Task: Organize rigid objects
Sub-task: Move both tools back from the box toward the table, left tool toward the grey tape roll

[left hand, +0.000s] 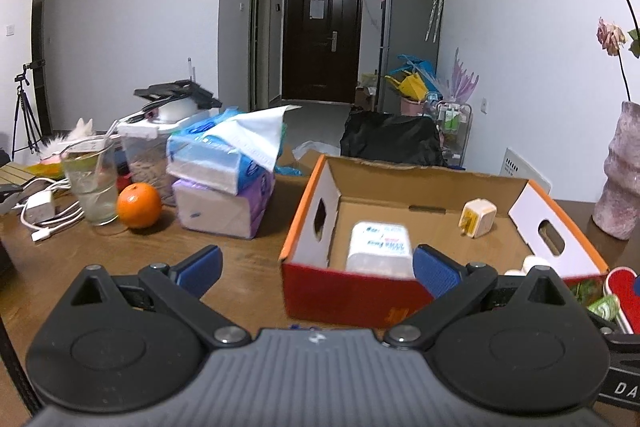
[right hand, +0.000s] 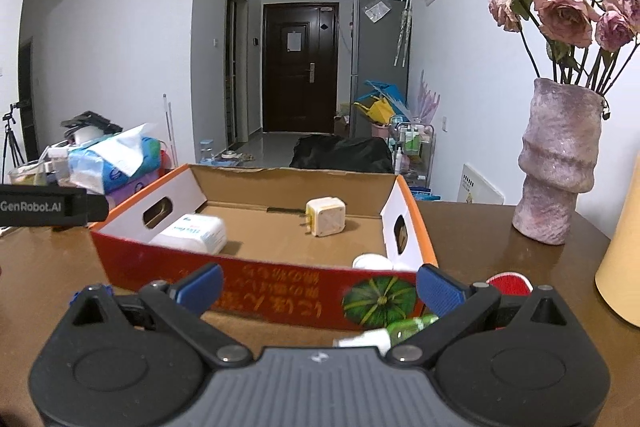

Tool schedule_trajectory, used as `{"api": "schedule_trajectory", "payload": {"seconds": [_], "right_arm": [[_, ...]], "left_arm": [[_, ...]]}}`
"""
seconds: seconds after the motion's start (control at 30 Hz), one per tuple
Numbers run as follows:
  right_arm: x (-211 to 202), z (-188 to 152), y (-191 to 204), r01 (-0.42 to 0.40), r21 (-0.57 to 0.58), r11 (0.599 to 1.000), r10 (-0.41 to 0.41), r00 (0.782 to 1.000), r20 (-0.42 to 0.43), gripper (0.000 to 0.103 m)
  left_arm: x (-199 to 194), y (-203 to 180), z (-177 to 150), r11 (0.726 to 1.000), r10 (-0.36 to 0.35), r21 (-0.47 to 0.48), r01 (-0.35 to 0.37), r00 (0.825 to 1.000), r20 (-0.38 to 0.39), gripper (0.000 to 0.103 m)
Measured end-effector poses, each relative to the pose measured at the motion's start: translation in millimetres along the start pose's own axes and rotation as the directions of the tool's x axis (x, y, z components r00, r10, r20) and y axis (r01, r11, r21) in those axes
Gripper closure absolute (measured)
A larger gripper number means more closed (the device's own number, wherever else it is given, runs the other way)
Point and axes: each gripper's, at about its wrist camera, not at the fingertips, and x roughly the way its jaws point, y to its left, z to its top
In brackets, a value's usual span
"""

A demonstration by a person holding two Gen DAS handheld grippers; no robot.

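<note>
Between our right gripper's [right hand: 318, 289] wide, empty fingers lay a green-and-white tube [right hand: 384, 335], half hidden beneath them. Our left gripper [left hand: 316, 267] was likewise spread, facing the cardboard box [right hand: 256, 291], which held a plug adapter [right hand: 326, 215] and white container [right hand: 192, 233]. We judged the next step: grasp the tube.
</note>
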Motion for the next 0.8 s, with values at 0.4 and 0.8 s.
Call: {"api": "schedule_trajectory", "payload": {"seconds": [0.4, 0.8], "right_arm": [[-37.0, -23.2, 9.1, -0.007, 0.006, 1.000, 0.007, 1.000, -0.019, 0.000], [-64.4, -47.1, 19.9, 0.004, 0.003, 1.000, -0.004, 0.999, -0.046, 0.000]], "left_arm": [[-34.0, 28.3, -26.5, 0.999, 0.032, 0.010, -0.031, 0.999, -0.029, 0.000], [-57.4, 49.8, -52.3, 0.998, 0.030, 0.049, -0.026, 0.997, -0.077, 0.000]]}}
